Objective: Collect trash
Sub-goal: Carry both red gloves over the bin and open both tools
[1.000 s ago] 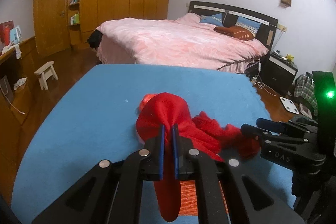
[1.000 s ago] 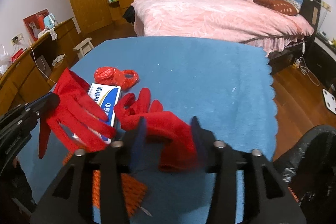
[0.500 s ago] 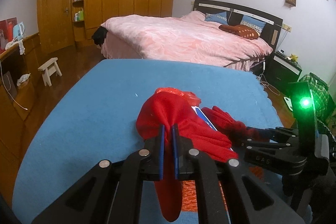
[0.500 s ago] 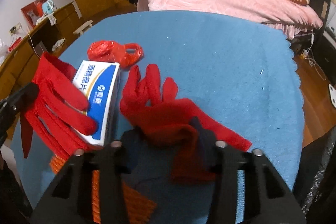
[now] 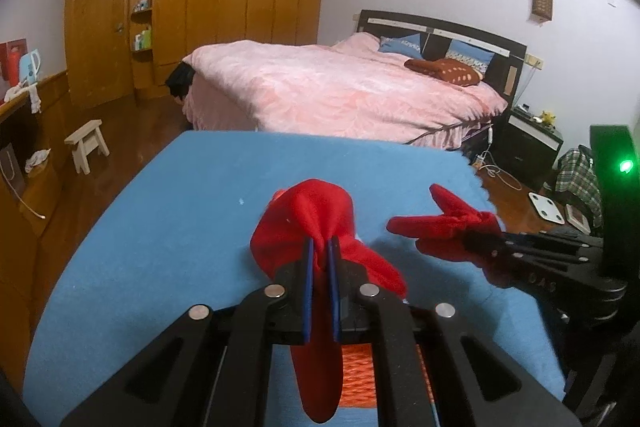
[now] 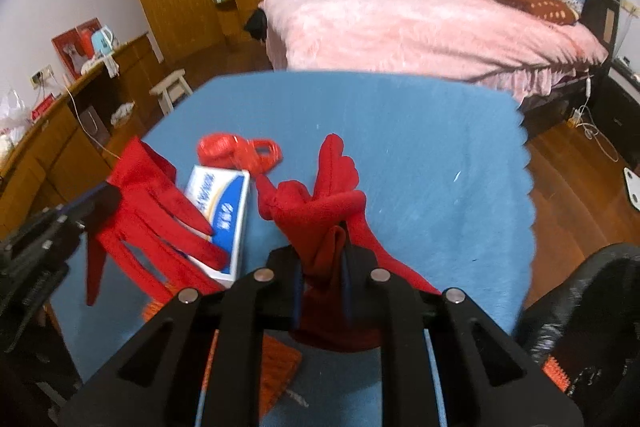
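A red glove (image 5: 316,219) was pinched between the blue-padded fingers (image 5: 307,287) of the left gripper (image 5: 320,287), its cuff bunched above the tips and one end hanging down below them. In the right wrist view the same glove (image 6: 160,211) was seen draped partly over a blue-and-white box (image 6: 222,211) that lay on the blue-covered surface (image 6: 420,155). A second red glove (image 6: 320,203) was clamped by the right gripper (image 6: 322,283), whose fingers were pressed onto the crumpled fabric, the glove's finger ends pointing up and away from the cloth. From the left wrist camera this glove (image 5: 444,223) was seen lifted off the surface at the right gripper's tip. A crumpled red plastic bag (image 6: 240,151) lay just beyond the box, touching its far end. An orange mesh piece (image 6: 276,371) was seen under the right gripper, near the front edge of the surface. A black trash bag (image 6: 580,311) was visible at the lower right, beside the surface.
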Demonstrator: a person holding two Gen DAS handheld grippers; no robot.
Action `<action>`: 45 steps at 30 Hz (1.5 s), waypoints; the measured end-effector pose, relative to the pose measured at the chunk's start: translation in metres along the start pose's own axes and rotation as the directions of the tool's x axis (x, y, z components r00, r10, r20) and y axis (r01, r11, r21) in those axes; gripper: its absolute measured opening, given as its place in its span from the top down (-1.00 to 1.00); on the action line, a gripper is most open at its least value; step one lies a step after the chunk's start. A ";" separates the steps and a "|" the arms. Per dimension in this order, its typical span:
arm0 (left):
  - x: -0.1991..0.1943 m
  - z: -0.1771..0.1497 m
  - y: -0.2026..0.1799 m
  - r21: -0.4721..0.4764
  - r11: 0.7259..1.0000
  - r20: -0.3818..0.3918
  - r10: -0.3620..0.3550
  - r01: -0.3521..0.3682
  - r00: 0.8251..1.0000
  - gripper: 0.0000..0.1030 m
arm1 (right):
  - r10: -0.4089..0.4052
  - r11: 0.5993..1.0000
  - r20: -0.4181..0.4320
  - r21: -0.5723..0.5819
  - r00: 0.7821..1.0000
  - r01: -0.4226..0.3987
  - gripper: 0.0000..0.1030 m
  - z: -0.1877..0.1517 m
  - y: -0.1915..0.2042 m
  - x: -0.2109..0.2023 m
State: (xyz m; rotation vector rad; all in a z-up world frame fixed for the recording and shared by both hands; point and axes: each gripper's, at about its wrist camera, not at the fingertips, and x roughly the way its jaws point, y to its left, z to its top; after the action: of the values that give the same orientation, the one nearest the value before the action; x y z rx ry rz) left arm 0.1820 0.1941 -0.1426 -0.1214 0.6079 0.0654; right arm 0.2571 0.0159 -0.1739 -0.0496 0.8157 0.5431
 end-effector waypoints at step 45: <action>-0.087 0.013 -0.217 0.210 0.896 0.038 -0.407 0.391 0.913 0.86 | -0.281 0.948 0.185 0.208 0.942 0.242 0.71 -0.073 -0.130 -0.224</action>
State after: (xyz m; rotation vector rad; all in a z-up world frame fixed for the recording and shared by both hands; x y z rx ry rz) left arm 0.1389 -0.0216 -0.0621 -0.0475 0.4944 -0.3888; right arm 0.1454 -0.2134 -0.0884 0.0672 0.6335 0.2143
